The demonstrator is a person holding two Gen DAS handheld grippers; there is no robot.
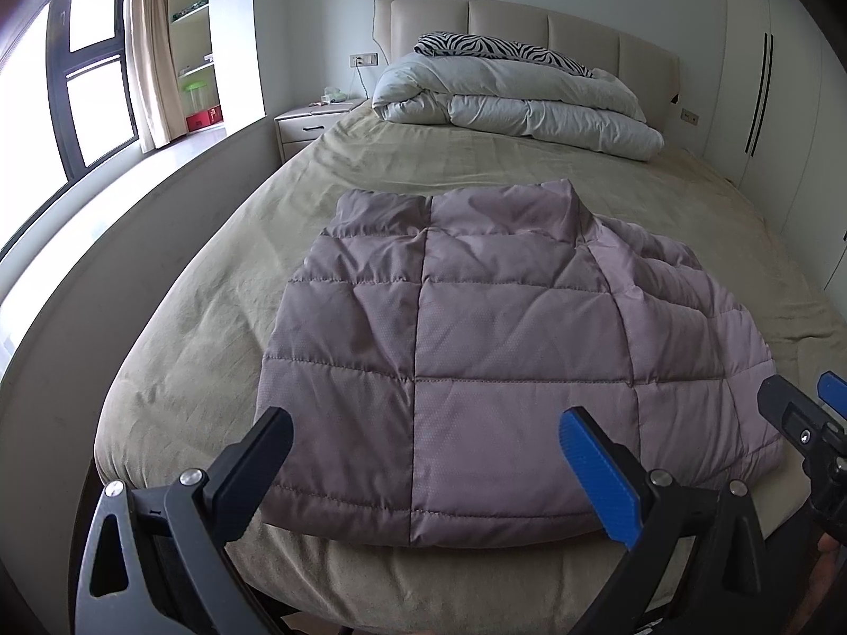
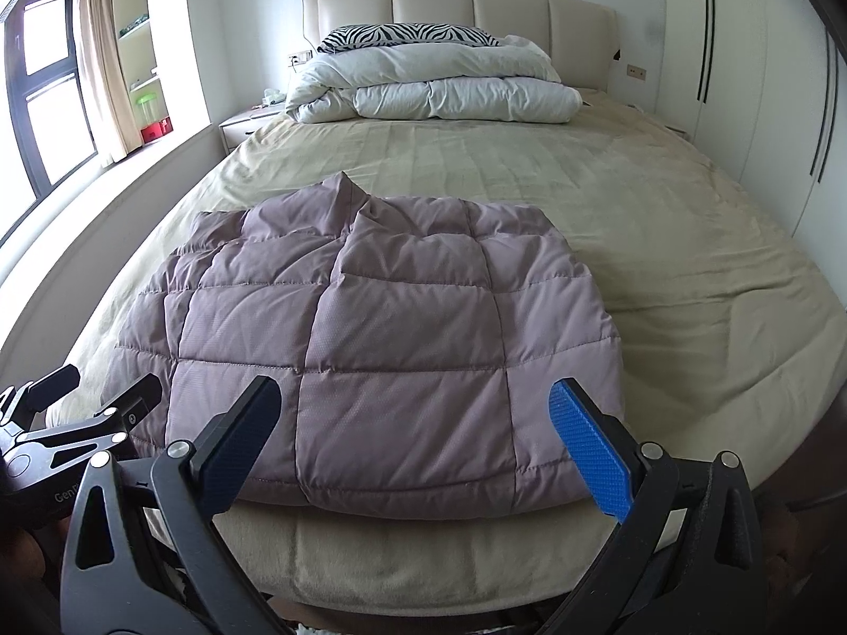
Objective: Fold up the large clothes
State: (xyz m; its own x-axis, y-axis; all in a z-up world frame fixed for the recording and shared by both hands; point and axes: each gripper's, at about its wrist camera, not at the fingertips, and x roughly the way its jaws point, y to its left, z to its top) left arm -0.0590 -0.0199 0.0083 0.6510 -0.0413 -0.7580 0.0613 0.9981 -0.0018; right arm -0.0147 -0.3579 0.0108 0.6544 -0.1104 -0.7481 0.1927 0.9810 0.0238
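A mauve quilted puffer jacket (image 1: 476, 349) lies folded into a rough rectangle on the beige bed sheet (image 1: 212, 275), near the foot edge; it also shows in the right wrist view (image 2: 381, 349). My left gripper (image 1: 423, 450) is open and empty, hovering just in front of the jacket's near hem. My right gripper (image 2: 418, 423) is open and empty too, in front of the hem further right. Each gripper shows at the edge of the other's view: the right one (image 1: 804, 402) and the left one (image 2: 95, 391).
A rolled white duvet (image 1: 519, 100) and a zebra pillow (image 1: 497, 47) lie by the headboard. A nightstand (image 1: 312, 124) stands at the left, a low ledge under the window (image 1: 95, 95), and wardrobe doors (image 2: 767, 63) at the right.
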